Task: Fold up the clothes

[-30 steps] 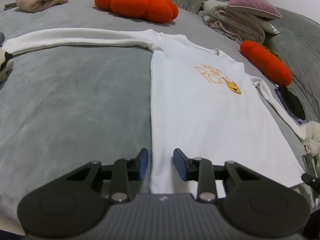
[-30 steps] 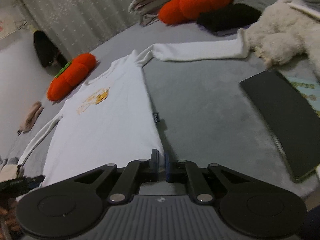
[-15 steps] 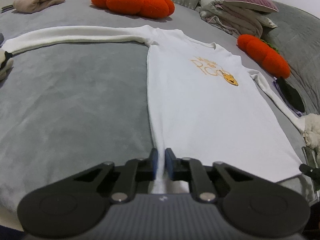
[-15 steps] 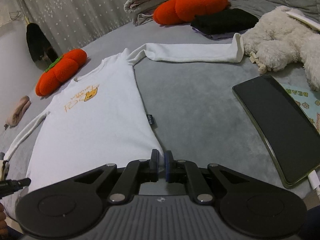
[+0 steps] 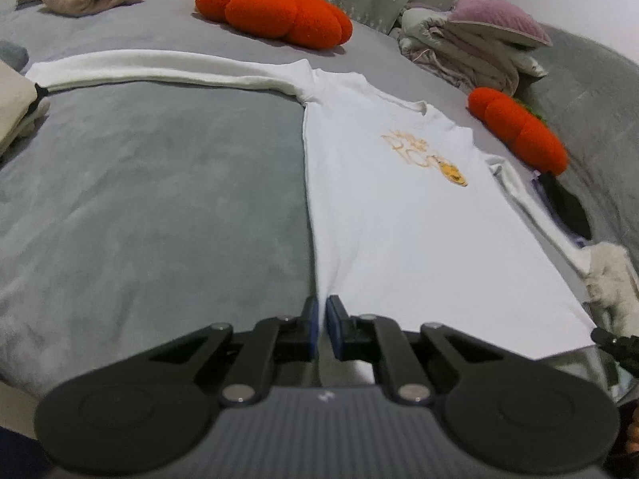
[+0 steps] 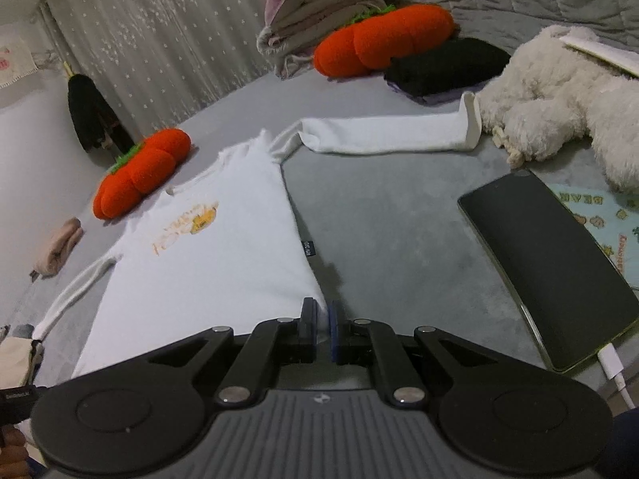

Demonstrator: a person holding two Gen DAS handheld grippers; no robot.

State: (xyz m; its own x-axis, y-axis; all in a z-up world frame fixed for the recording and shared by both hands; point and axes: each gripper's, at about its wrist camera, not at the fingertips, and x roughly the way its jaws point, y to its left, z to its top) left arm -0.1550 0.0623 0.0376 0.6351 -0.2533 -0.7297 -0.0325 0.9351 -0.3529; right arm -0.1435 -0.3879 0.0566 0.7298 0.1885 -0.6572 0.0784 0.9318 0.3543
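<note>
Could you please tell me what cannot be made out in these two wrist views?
- Left wrist view: the white shirt's hem corner, hidden by the left gripper.
- Right wrist view: the other corner, hidden by the right gripper.
- Right wrist view: side label text, too small.

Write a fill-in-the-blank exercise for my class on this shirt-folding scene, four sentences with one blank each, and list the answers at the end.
1. Both grippers, left and right, are shut on the bottom hem of the white ____.
2. The shirt lies flat on a ____ blanket.
3. The right sleeve ends beside a fluffy ____ plush toy.
4. A white cable is plugged into the black ____.

Answers: shirt; grey; white; tablet
</note>
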